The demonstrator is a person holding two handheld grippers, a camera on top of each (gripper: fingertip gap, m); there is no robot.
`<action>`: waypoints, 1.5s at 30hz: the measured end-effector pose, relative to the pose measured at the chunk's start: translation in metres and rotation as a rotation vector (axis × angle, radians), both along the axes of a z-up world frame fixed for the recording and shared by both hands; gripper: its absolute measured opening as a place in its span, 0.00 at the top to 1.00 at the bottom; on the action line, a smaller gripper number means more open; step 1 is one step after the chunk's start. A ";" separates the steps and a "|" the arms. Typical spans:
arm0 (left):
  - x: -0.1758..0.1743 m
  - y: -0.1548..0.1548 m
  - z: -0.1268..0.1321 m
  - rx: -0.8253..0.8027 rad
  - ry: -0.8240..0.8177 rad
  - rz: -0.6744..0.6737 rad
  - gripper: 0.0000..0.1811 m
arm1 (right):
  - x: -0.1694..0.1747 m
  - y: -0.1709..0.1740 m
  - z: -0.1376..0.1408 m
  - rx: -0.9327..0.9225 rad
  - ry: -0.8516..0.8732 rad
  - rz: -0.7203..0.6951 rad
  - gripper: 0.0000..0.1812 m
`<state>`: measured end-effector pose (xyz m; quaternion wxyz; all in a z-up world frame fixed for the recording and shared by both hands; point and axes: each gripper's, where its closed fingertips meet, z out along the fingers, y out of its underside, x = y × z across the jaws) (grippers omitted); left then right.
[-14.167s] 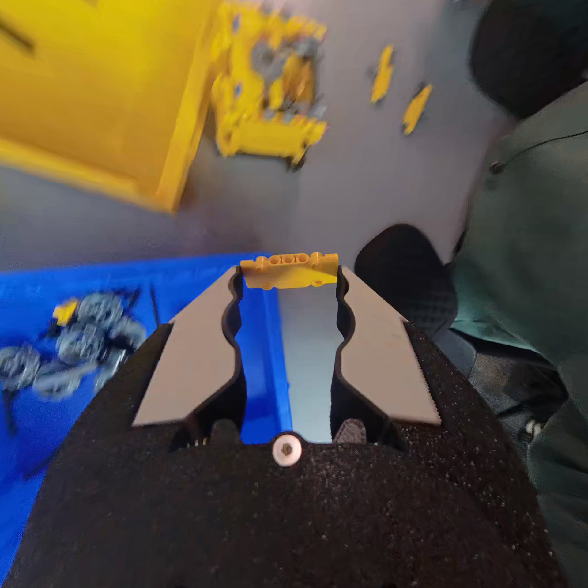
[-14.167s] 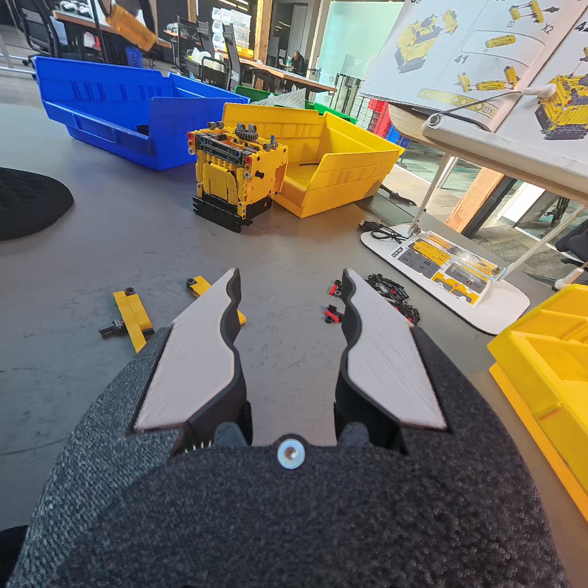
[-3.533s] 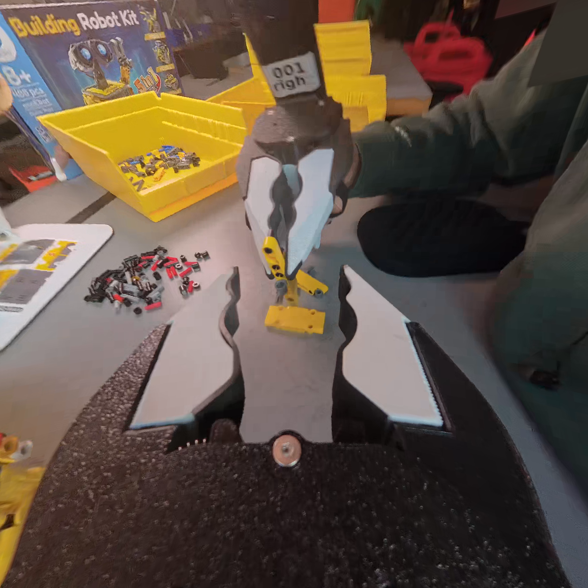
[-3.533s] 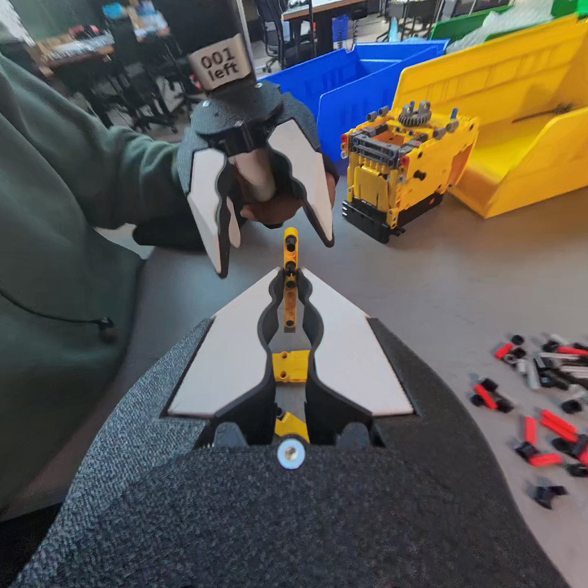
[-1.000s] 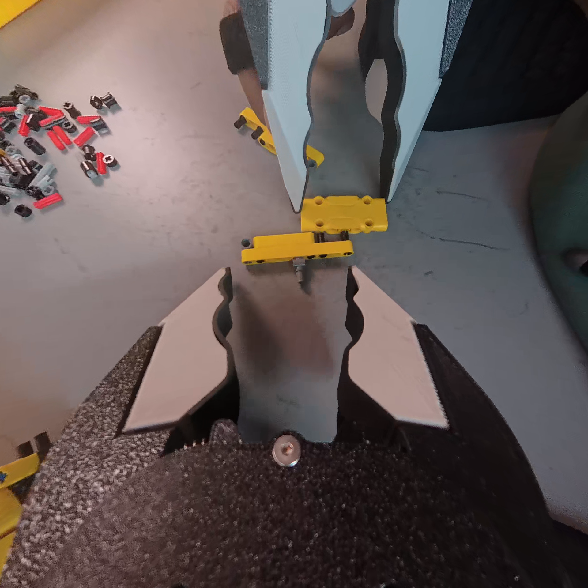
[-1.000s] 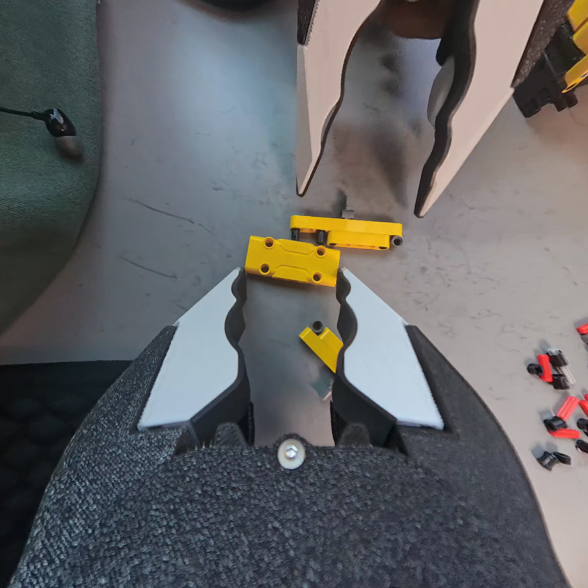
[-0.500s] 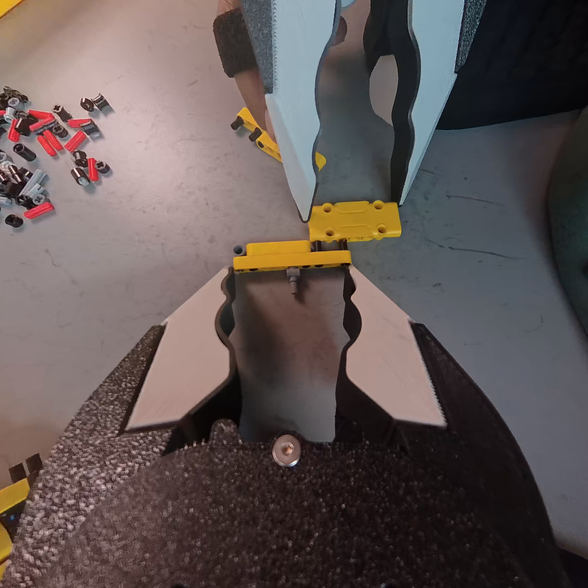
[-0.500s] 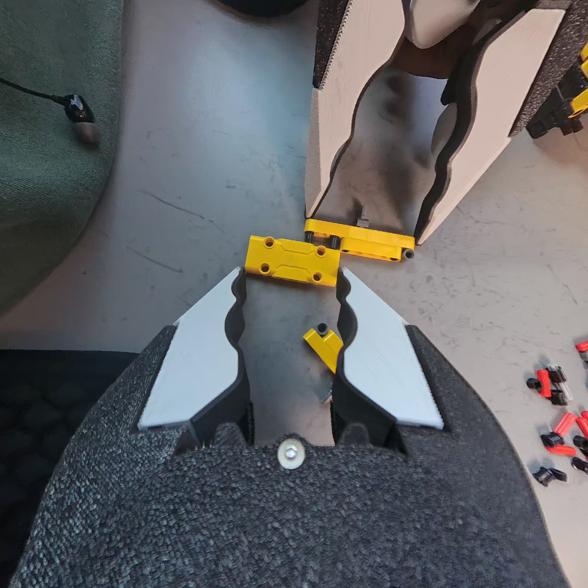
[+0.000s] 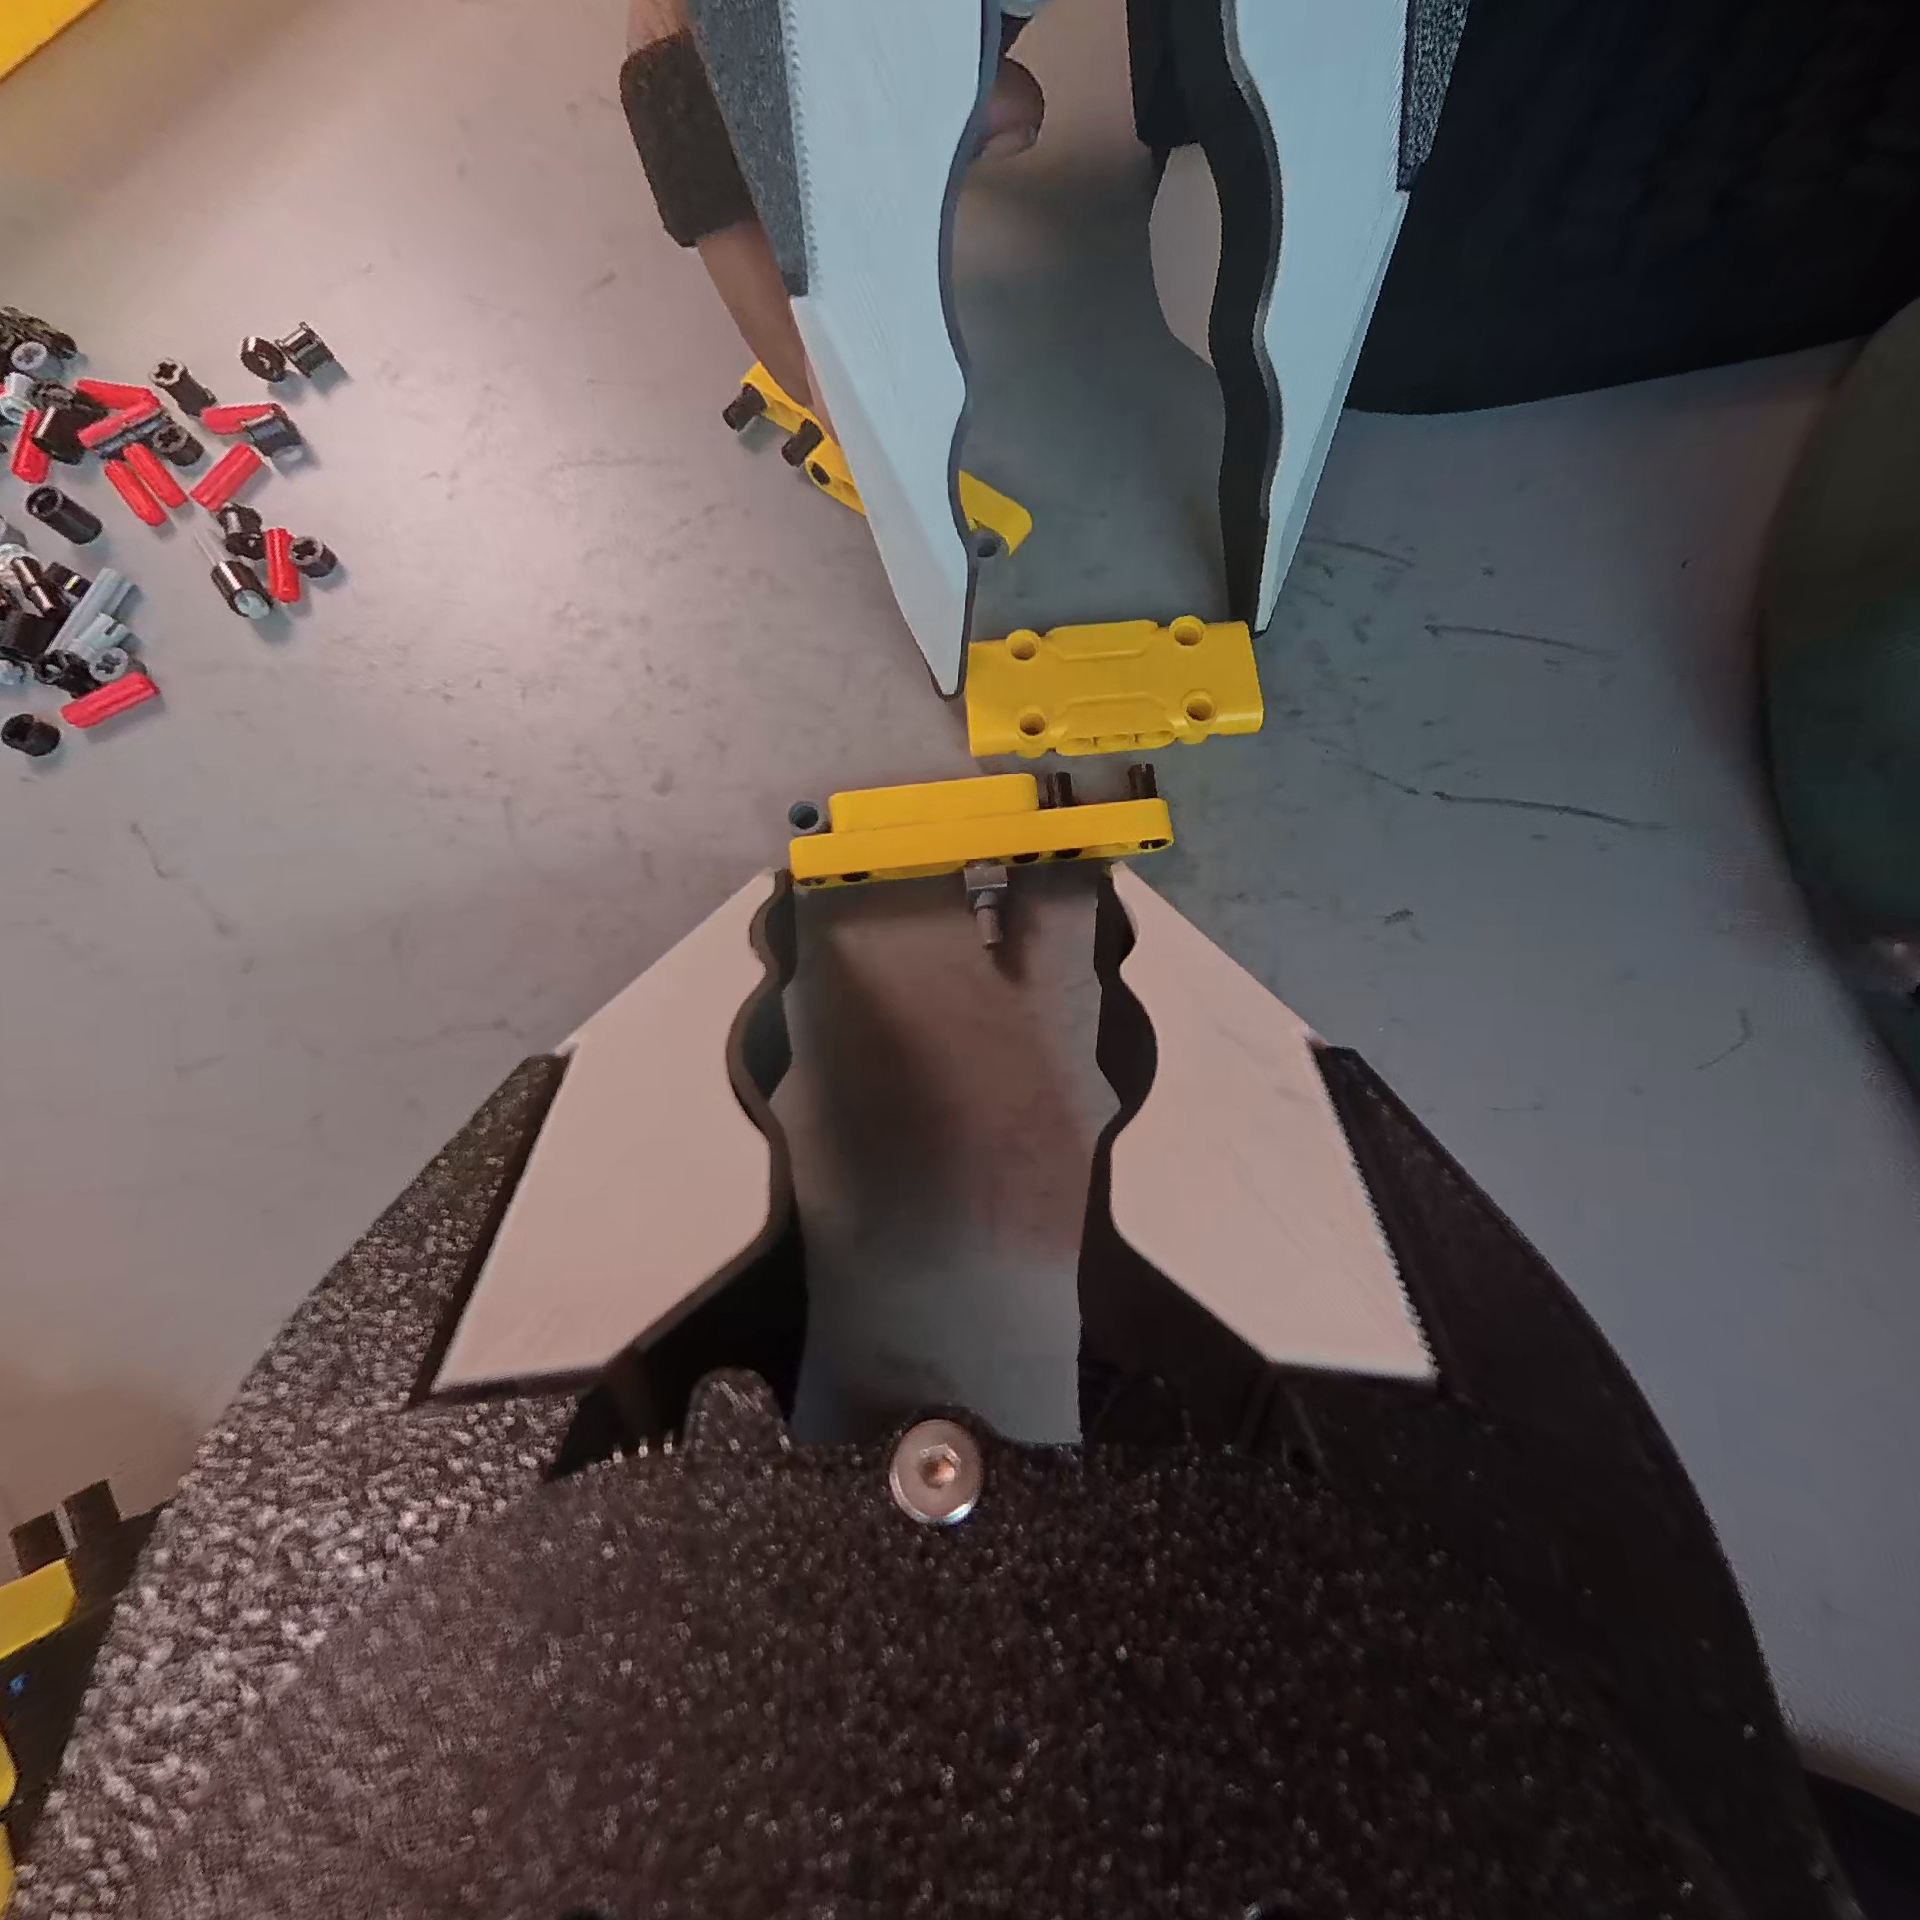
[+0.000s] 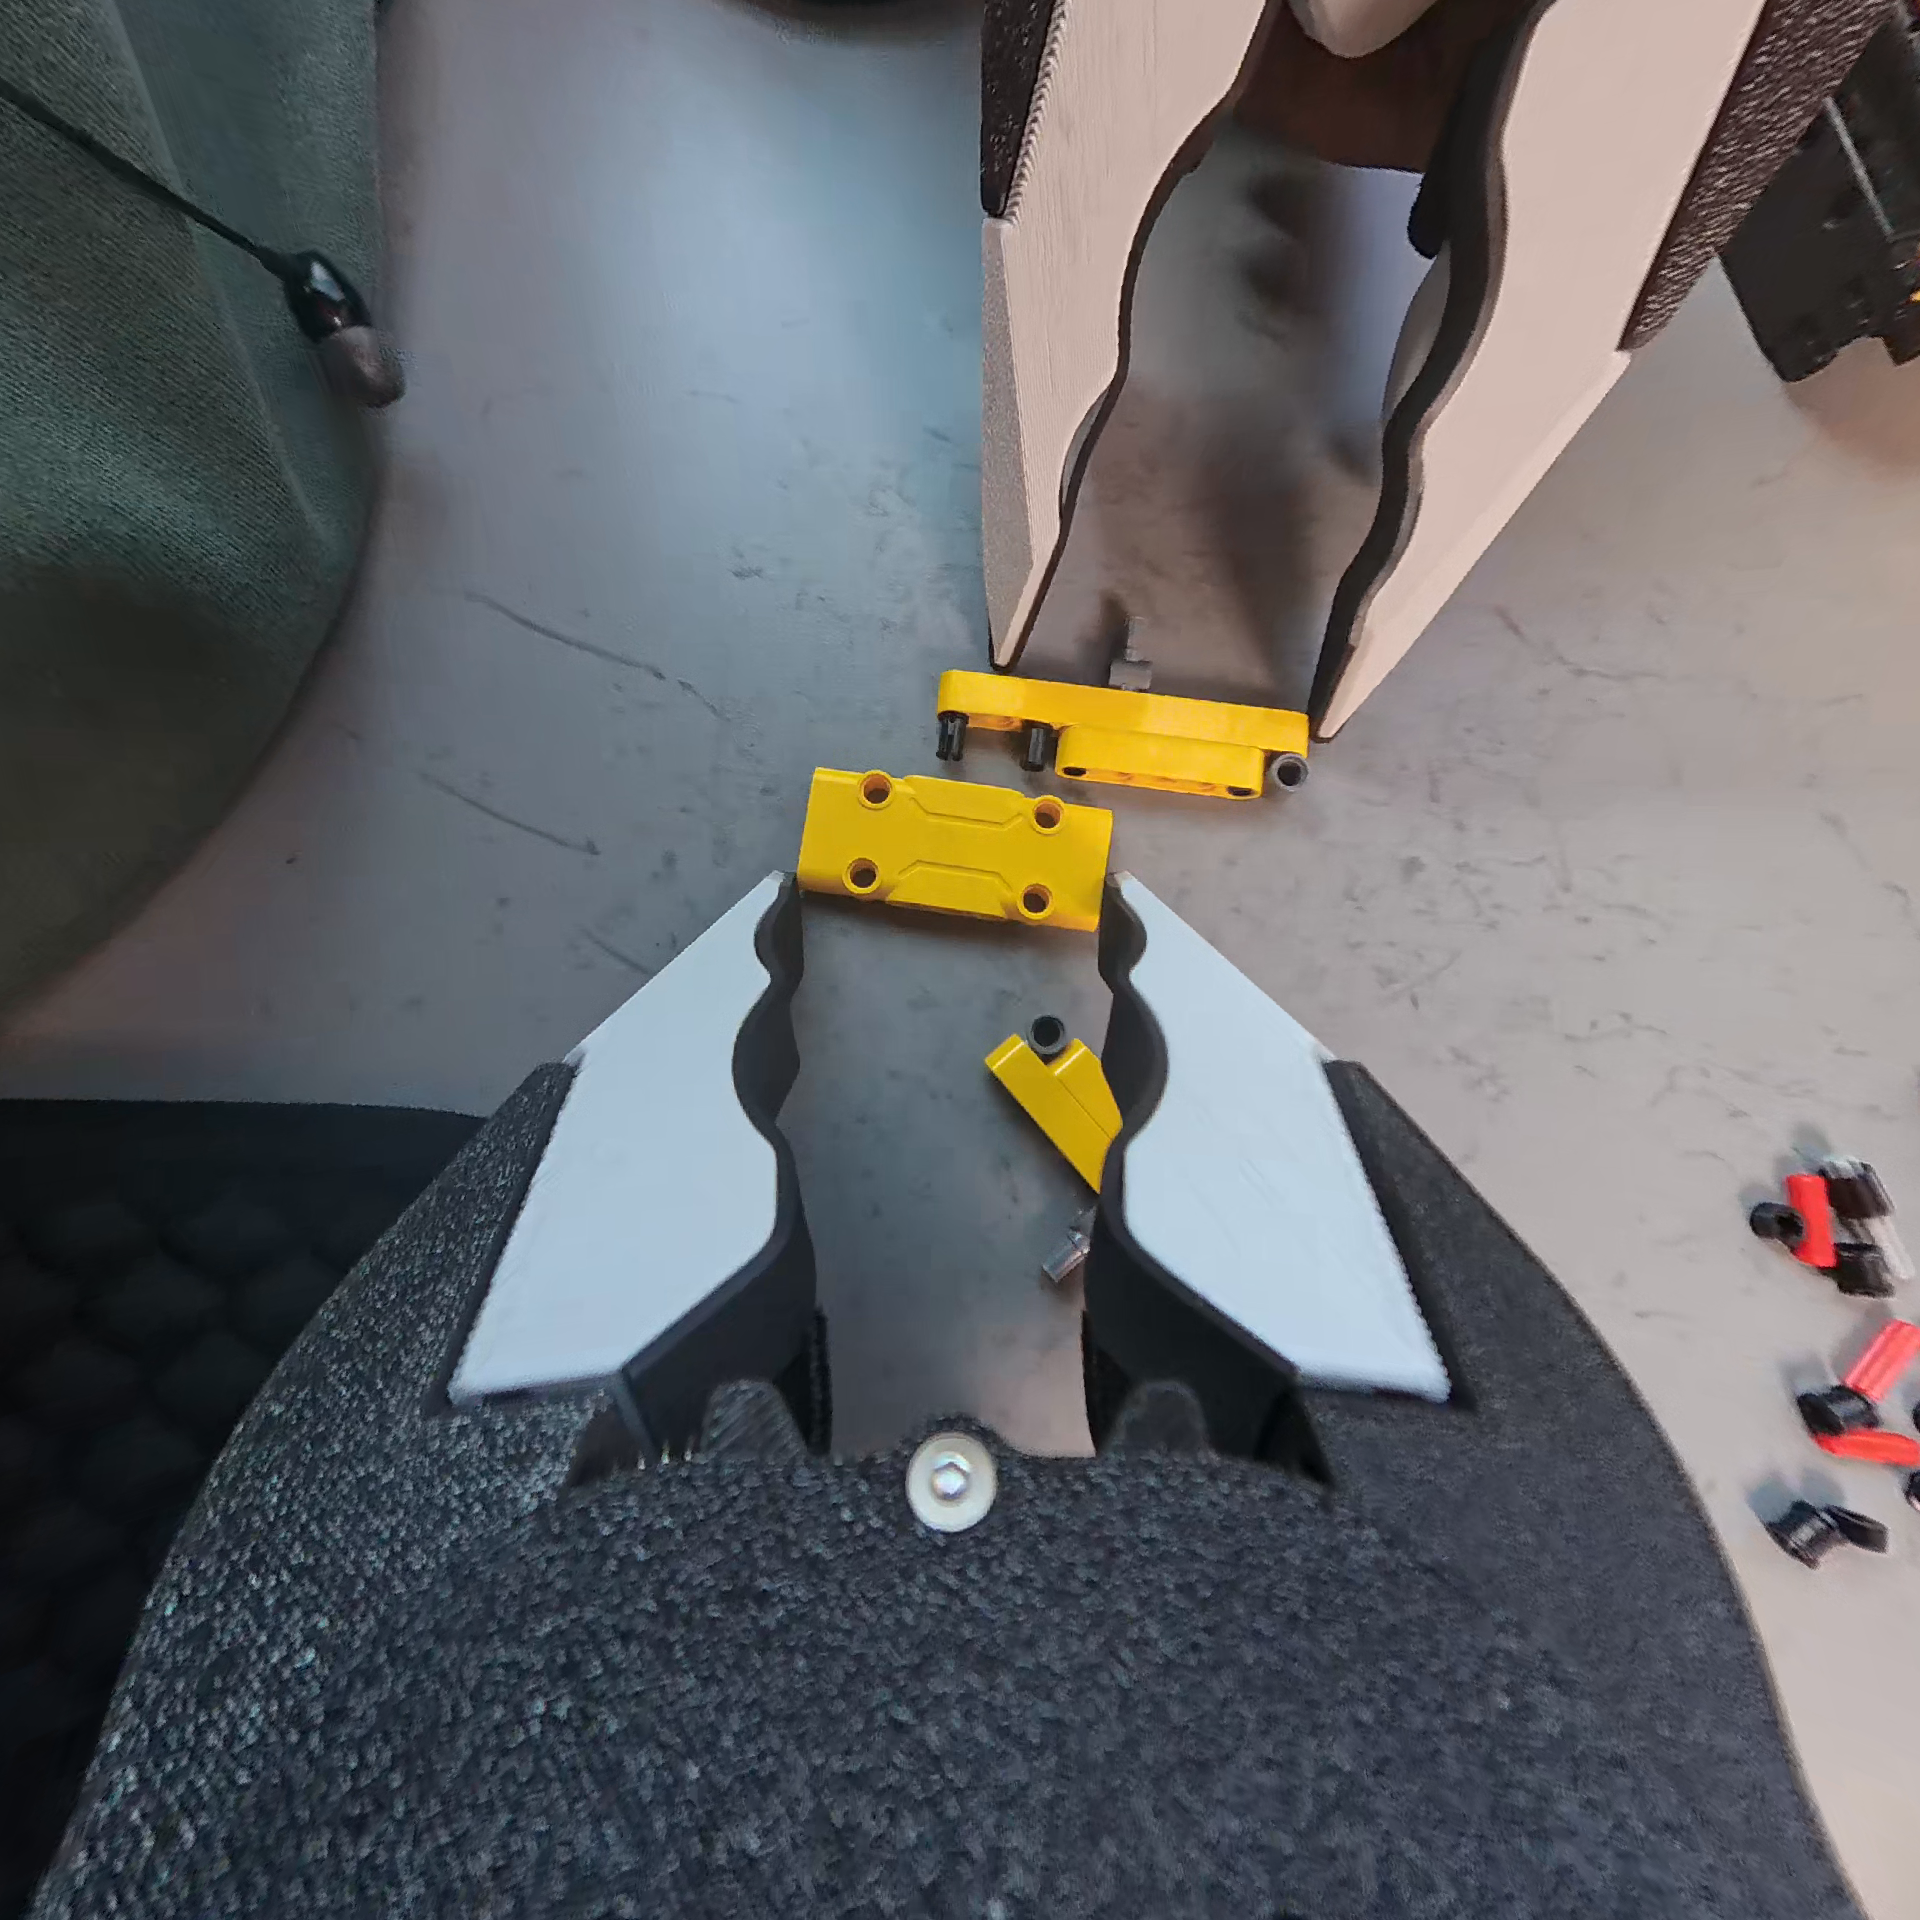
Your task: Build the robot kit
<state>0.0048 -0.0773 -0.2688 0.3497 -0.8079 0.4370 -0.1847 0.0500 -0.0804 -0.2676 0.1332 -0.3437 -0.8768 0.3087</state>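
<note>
Left tool (image 9: 945, 878): fingers spread wide, holding nothing; its tips sit at the two ends of the yellow beam (image 9: 977, 831), seemingly touching it, though contact is hard to judge.
Right tool (image 10: 951, 883): fingers also spread, empty; its tips flank the yellow panel (image 10: 951, 857) at its short ends, just beside it or touching.
Beam: lies flat on the grey counter (image 9: 468, 831), with black pins on the side facing the panel and a small grey pin sticking out of the opposite side, toward the left tool.
Panel: a flat rectangle with four holes, lying just beside the beam, a narrow gap between them.
Facing: the two tools point at each other, with beam and panel between them.
Second beam (image 10: 1060, 1101): a short yellow piece partly hidden under the right tool's finger.
Loose pins (image 9: 114, 499): red, black and grey, scattered on the counter well apart from the beam.
Person: a green sleeve (image 10: 156, 520) at the counter's edge.
</note>
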 end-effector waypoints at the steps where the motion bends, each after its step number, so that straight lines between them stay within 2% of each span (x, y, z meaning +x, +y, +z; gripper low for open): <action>1: 0.000 0.000 0.000 0.002 0.000 -0.002 0.69 | 0.000 0.000 0.000 -0.001 -0.002 -0.001 0.68; 15: 0.005 0.000 0.001 0.025 0.008 -0.011 0.69 | -0.001 0.000 0.000 0.006 -0.016 -0.015 0.67; 25: 0.008 -0.002 0.000 0.013 0.011 -0.007 0.52 | 0.000 0.008 0.004 0.013 0.010 -0.082 0.63; 30: 0.012 -0.001 -0.001 -0.002 0.010 0.005 0.52 | 0.002 0.010 0.002 0.001 0.009 -0.136 0.63; 37: 0.015 -0.004 -0.001 -0.008 0.005 -0.014 0.56 | 0.002 0.008 0.000 -0.017 0.005 -0.146 0.63; 43: 0.013 -0.005 -0.001 -0.010 0.003 -0.016 0.58 | -0.007 0.011 0.000 -0.027 0.006 -0.209 0.70; 45: 0.011 -0.005 -0.001 -0.009 0.002 -0.012 0.60 | -0.009 0.019 0.000 -0.020 -0.007 -0.271 0.78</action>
